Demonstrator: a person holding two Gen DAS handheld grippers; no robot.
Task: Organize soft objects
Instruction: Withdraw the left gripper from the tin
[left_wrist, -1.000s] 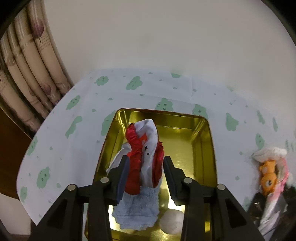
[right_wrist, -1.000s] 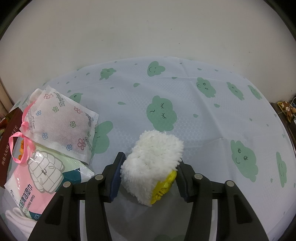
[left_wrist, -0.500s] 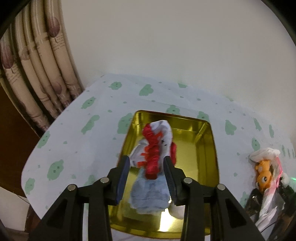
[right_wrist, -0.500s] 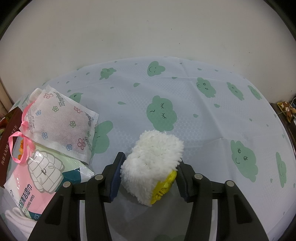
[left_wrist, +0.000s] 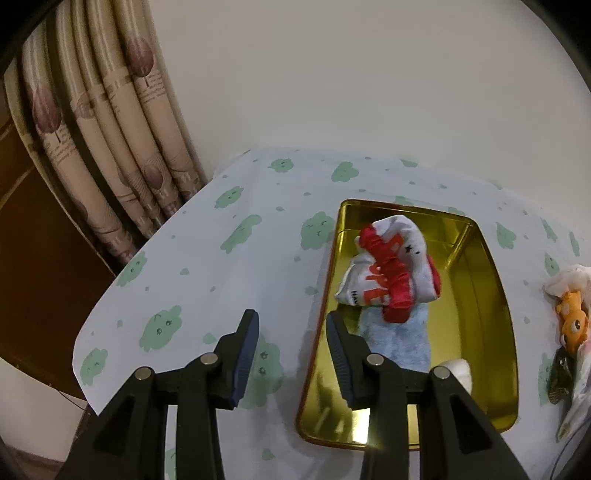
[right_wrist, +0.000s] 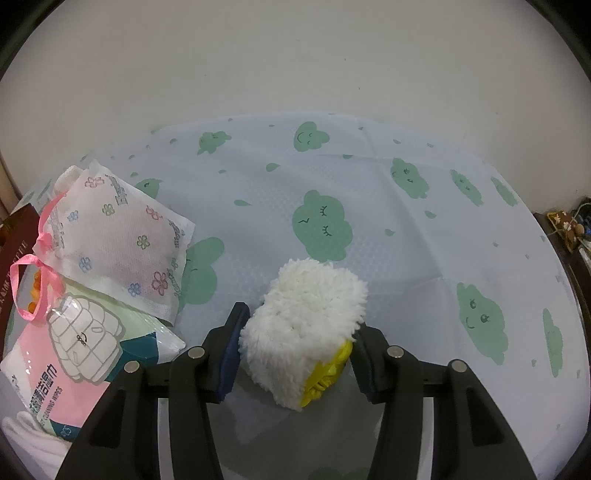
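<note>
Pale cloth printed with green clouds covers the table (left_wrist: 229, 266) in both of my views, running back to a plain cream wall. At ten o'clock in my left view hangs a pleated beige curtain (left_wrist: 110, 122).

Next in size is the gold tin tray (left_wrist: 480, 314), sitting at about three o'clock from my left claw. Inside it a red and white bundle of cloth (left_wrist: 388, 273) lies on top of a light blue towel (left_wrist: 399, 339), and a small white lump (left_wrist: 460, 369) shows at the tray's near end, partly hidden behind my finger, so I can't say what it is. Outside the tray at three o'clock, an orange soft toy (left_wrist: 571, 321) rests on the cloth.

My left claw (left_wrist: 291, 354) stands open with nothing between its jaws, over bare cloth just beside the tray's left rim.

In my right view, a white mesh pouch with little flowers (right_wrist: 114, 240) and a pink ribbon lies at nine o'clock, overlapping a pack of wet wipes (right_wrist: 74, 362) at eight o'clock.

My right claw (right_wrist: 295, 350) is clamped on a fluffy white pad with a yellow edge (right_wrist: 303, 325), both pads pressing into its sides, the pad sitting low over the cloth.
</note>
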